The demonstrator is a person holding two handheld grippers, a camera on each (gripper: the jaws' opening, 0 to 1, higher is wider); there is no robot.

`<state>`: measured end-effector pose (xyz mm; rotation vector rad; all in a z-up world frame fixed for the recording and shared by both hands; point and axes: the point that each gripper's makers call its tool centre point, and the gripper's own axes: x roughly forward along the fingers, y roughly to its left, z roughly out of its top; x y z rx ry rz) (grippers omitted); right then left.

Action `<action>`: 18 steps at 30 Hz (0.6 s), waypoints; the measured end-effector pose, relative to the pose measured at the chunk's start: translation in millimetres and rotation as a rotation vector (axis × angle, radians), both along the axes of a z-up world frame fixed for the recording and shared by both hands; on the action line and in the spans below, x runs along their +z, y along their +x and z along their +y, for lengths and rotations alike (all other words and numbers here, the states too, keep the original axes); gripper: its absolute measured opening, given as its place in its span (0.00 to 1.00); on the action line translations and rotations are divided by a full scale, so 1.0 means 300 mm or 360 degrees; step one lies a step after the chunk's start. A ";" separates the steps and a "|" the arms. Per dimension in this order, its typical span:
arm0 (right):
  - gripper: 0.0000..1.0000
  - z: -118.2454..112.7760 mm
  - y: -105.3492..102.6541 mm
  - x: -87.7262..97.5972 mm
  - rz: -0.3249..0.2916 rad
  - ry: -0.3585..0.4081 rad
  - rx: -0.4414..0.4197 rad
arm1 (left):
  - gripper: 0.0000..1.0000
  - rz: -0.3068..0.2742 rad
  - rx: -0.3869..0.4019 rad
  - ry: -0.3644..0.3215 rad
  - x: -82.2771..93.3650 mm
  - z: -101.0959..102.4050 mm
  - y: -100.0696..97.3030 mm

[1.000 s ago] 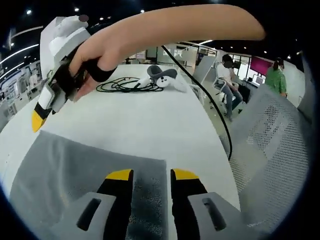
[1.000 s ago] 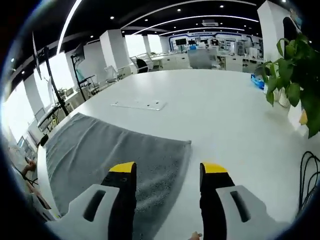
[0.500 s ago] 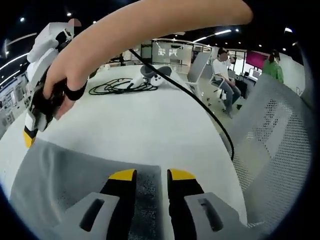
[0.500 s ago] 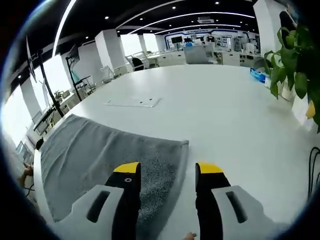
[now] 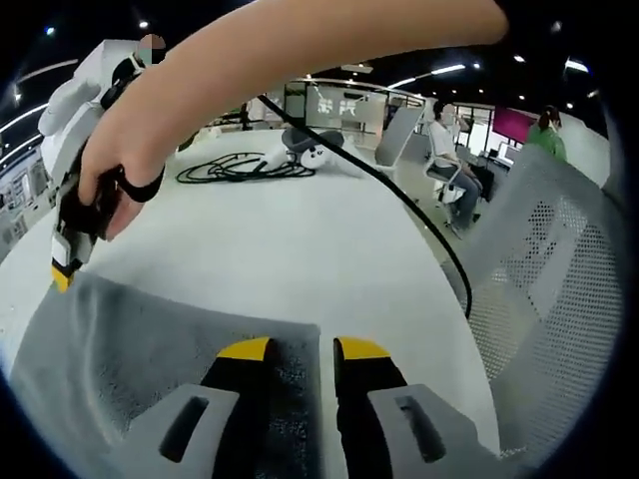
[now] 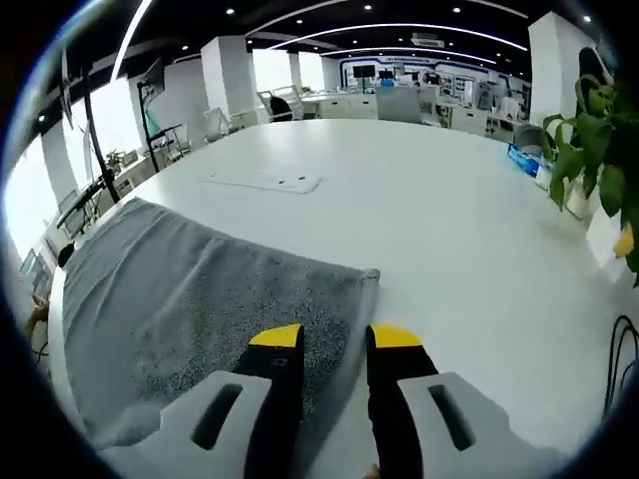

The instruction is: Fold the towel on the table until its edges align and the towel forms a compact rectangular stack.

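The grey towel [image 5: 150, 349] lies flat on the white tabletop [image 5: 300, 239], and your left claw [image 5: 295, 349] has its yellow tips drawn nearly together over the towel's corner at 6 o'clock in the left gripper view. Your right claw [image 6: 334, 339] stands the same way, jaws close on the towel's edge at 6 o'clock in the right gripper view. Beyond, coiled black cables [image 5: 245, 168] sit at 11 o'clock, a potted plant [image 6: 599, 170] at 3 o'clock.

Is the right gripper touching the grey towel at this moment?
Touching. In the right gripper view the right gripper has its jaws nearly closed astride the towel edge near its corner, the fabric pinched between them.
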<state>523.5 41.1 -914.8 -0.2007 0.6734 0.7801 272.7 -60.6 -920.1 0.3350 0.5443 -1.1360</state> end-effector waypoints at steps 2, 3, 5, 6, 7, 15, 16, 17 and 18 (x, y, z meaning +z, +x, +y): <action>0.19 -0.005 0.004 -0.007 0.0005 -0.0001 -0.0010 | 0.23 -0.0017 0.0000 -0.0004 -0.002 0.000 0.003; 0.18 -0.007 0.004 -0.011 0.0007 -0.0007 -0.0010 | 0.23 -0.0026 -0.0003 -0.0004 -0.002 0.001 0.004; 0.15 -0.012 0.006 -0.018 0.0006 -0.0026 -0.0001 | 0.25 -0.0020 -0.0010 -0.0027 -0.001 -0.004 -0.001; 0.13 -0.012 0.005 -0.020 0.0008 -0.0028 0.0005 | 0.25 -0.0021 -0.0006 -0.0031 -0.001 -0.004 -0.001; 0.13 -0.012 0.005 -0.020 0.0008 -0.0027 0.0014 | 0.25 -0.0031 -0.0004 -0.0028 -0.002 -0.004 -0.001; 0.05 -0.026 0.019 -0.024 -0.0014 -0.0054 0.0015 | 0.17 -0.0077 0.0044 -0.0006 -0.002 0.003 0.021; 0.05 -0.027 0.021 -0.024 -0.0014 -0.0054 0.0015 | 0.17 -0.0073 0.0052 -0.0015 -0.001 0.003 0.022; 0.04 -0.029 0.022 -0.024 -0.0015 -0.0054 0.0012 | 0.17 -0.0069 0.0060 -0.0022 -0.001 0.003 0.022; 0.02 -0.031 0.024 -0.025 -0.0016 -0.0056 0.0008 | 0.17 -0.0070 0.0063 -0.0023 -0.001 0.003 0.022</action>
